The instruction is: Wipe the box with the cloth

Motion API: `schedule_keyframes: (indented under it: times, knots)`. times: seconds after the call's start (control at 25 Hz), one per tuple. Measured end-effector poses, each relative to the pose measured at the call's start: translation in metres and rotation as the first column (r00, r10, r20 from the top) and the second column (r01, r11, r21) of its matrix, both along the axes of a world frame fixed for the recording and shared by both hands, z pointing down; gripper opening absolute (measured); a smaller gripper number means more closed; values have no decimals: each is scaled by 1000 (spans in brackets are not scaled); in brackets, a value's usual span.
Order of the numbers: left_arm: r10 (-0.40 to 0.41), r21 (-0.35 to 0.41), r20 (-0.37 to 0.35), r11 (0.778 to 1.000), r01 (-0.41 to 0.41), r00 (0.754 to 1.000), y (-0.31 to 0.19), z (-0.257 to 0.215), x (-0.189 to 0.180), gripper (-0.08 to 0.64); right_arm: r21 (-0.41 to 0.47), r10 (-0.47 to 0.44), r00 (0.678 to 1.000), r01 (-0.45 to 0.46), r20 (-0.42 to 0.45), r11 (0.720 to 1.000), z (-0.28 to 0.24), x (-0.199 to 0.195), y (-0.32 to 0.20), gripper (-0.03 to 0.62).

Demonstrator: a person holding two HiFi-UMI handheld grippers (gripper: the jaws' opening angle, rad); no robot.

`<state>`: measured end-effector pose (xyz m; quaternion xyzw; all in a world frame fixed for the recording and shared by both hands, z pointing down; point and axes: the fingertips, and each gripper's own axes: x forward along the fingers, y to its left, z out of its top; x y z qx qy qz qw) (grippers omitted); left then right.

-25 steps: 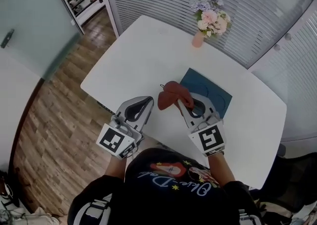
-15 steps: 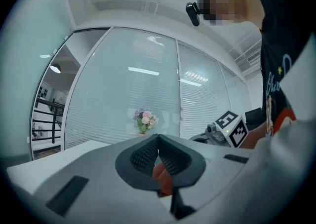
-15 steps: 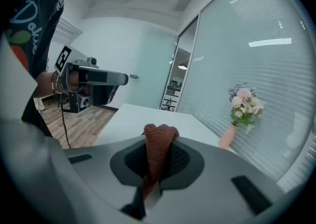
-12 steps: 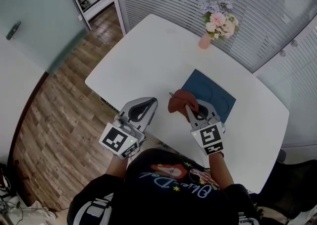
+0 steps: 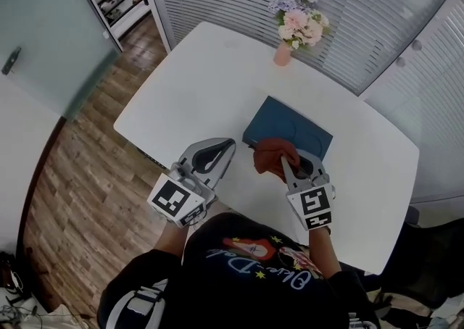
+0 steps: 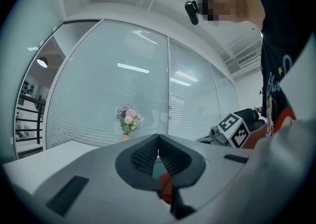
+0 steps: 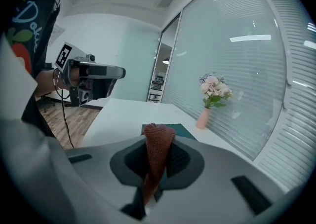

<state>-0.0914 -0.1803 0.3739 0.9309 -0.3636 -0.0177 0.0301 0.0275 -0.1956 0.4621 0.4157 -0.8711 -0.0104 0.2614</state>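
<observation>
A flat dark teal box (image 5: pixel 288 128) lies on the white table (image 5: pixel 210 74), right of centre. My right gripper (image 5: pixel 284 163) is shut on a reddish-brown cloth (image 5: pixel 273 157), which hangs bunched over the box's near edge. The right gripper view shows the cloth (image 7: pixel 157 150) pinched between the jaws, with the box (image 7: pixel 181 130) just beyond it. My left gripper (image 5: pixel 226 144) hovers left of the box, jaws shut and empty. In the left gripper view the fingertips (image 6: pixel 158 139) meet, and a bit of the cloth (image 6: pixel 166 188) shows below them.
A pink vase of flowers (image 5: pixel 293 29) stands at the table's far edge. White slatted walls run behind the table, a glass partition (image 5: pixel 43 23) is at left, and wooden floor (image 5: pixel 80 175) lies left of the table. The person's body fills the bottom of the head view.
The right gripper has carried the cloth a little toward the box's near edge. The left gripper has shifted slightly right, toward the box. The head view has moved.
</observation>
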Motion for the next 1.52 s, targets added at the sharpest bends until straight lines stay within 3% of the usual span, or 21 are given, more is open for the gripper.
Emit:
schedule_keyframes:
  times: [0.52,1.08,1.52]
  knots:
    - [129,-19,44,992,-129,991,21,-20,83,3,-42,172,985,-172,-2,984,0,105,34,29]
    - [197,2,37,980,-197,980,26,-47,126,3,-7,340,940,-340,19,941,-24,182,61,29]
    - [245,10,86,969,-246,966,31,-50,151,3,52,456,857,-480,241,875,-67,223,79,28]
